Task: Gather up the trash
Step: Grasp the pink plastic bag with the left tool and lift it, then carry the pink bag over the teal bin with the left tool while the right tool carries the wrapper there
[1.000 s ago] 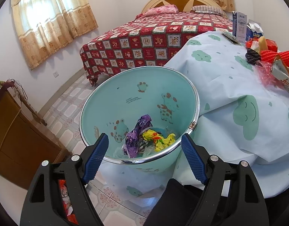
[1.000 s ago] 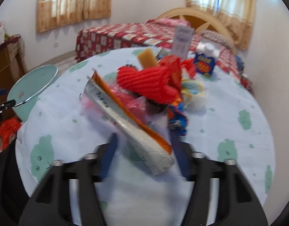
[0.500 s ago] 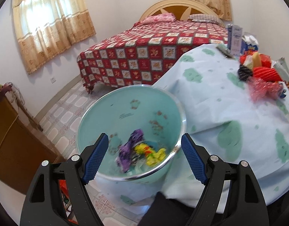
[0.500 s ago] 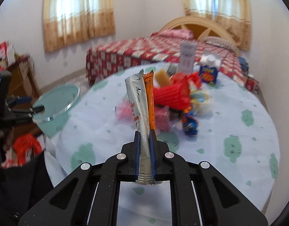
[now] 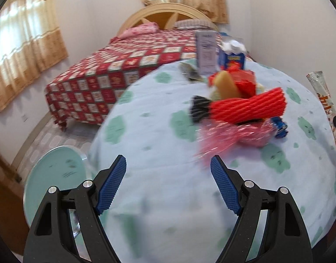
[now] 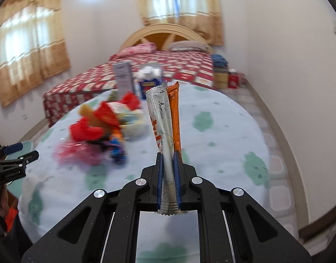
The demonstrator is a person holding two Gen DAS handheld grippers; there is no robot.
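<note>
Right hand-held gripper (image 6: 169,183) clamps a long silver and orange wrapper (image 6: 164,122); most trash is not yet collected.

The wrapper stands upright, lifted clear of the round surface (image 6: 211,131). The left hand-held gripper (image 5: 168,184) hangs wide open and empty over the surface's near edge. A heap of trash (image 5: 238,107) sits further back on the surface; the green bin (image 5: 56,175) waits on the floor just beside it, lower left.

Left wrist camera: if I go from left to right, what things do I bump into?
Trash bin → black wrapper → red foam net → blue wrapper → silver-orange snack wrapper.
</note>
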